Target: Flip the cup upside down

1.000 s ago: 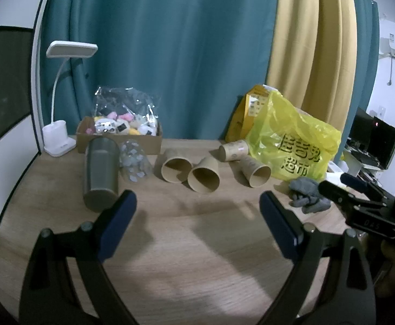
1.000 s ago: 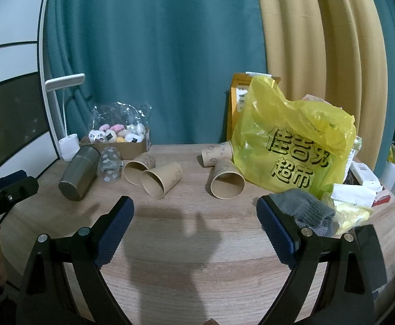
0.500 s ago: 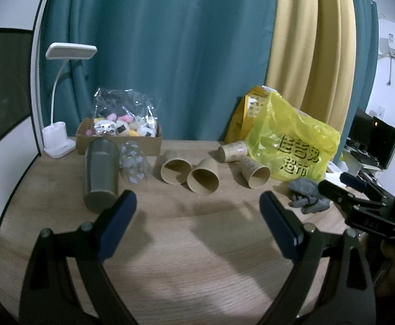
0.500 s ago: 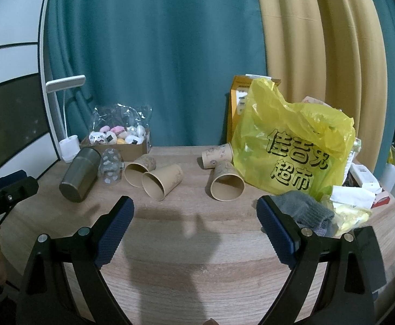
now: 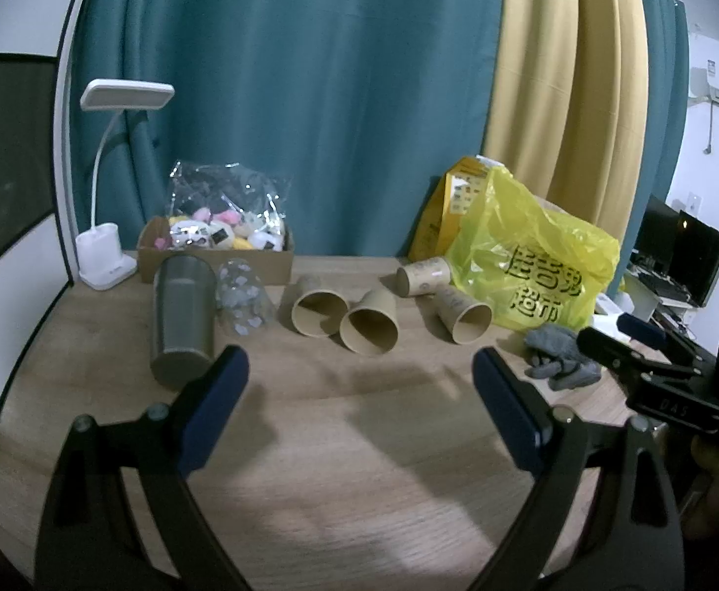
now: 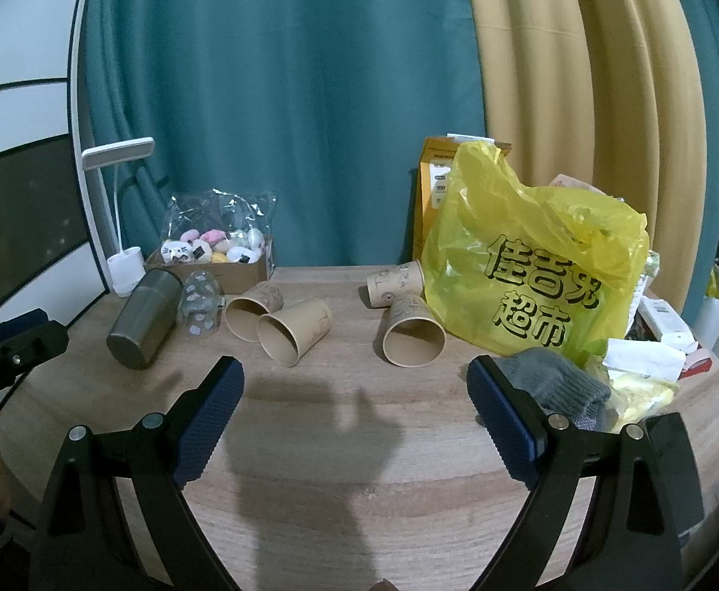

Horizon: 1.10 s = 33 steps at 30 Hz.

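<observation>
Several brown paper cups lie on their sides on the wooden table (image 5: 359, 443): two side by side (image 5: 319, 305) (image 5: 370, 325), one nearer the yellow bag (image 5: 460, 315), one behind it (image 5: 423, 274). In the right wrist view they show too (image 6: 251, 310) (image 6: 293, 330) (image 6: 412, 332) (image 6: 394, 283). A grey metal tumbler (image 5: 182, 315) and a clear patterned glass (image 5: 244, 298) also lie on their sides at the left. My left gripper (image 5: 359, 377) is open and empty, short of the cups. My right gripper (image 6: 354, 384) is open and empty.
A yellow plastic bag (image 6: 532, 266) stands at the right with a grey glove (image 6: 551, 384) in front. A cardboard box of plush toys (image 5: 216, 246) and a white desk lamp (image 5: 108, 226) sit at the back left. Curtains hang behind the table.
Both views have shifted very slightly; the cups and both grippers stay as they were.
</observation>
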Available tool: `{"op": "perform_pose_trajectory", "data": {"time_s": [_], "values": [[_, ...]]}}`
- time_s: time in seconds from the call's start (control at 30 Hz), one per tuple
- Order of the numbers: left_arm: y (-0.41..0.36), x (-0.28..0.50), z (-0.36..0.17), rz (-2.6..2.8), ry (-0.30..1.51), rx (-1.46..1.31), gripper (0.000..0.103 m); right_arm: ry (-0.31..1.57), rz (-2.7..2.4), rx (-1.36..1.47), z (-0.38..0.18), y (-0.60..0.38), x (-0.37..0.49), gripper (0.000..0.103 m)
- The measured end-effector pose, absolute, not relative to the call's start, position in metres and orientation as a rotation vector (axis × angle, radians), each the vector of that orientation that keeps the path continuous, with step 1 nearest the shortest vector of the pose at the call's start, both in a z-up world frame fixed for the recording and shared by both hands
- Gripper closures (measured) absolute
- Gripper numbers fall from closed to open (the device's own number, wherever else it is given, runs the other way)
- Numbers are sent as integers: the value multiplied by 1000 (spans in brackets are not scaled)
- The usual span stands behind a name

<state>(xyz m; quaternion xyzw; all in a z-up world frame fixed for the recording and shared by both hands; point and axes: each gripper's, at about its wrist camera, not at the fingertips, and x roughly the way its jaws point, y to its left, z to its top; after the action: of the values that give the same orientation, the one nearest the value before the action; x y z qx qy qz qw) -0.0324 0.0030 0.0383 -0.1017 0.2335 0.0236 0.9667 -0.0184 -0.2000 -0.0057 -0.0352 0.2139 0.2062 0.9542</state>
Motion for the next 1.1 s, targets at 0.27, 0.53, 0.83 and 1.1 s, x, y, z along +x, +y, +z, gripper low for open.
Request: {"op": "perform_pose_trajectory", "data": {"time_s": [0.27,0.53,0.83,1.1], "values": [[3,-26,40,47,488,-206,10,441,418,-72,-6,-199,-14,9],[6,23,24,-10,624,-123,10,465,416,-67,-15,-198,0,9],[-15,140,17,-178,806,146,10,528,375,-22,-48,-213,57,9],[-55,260,0,-318,908,409,10,561,314,87,-78,-239,108,9]]}}
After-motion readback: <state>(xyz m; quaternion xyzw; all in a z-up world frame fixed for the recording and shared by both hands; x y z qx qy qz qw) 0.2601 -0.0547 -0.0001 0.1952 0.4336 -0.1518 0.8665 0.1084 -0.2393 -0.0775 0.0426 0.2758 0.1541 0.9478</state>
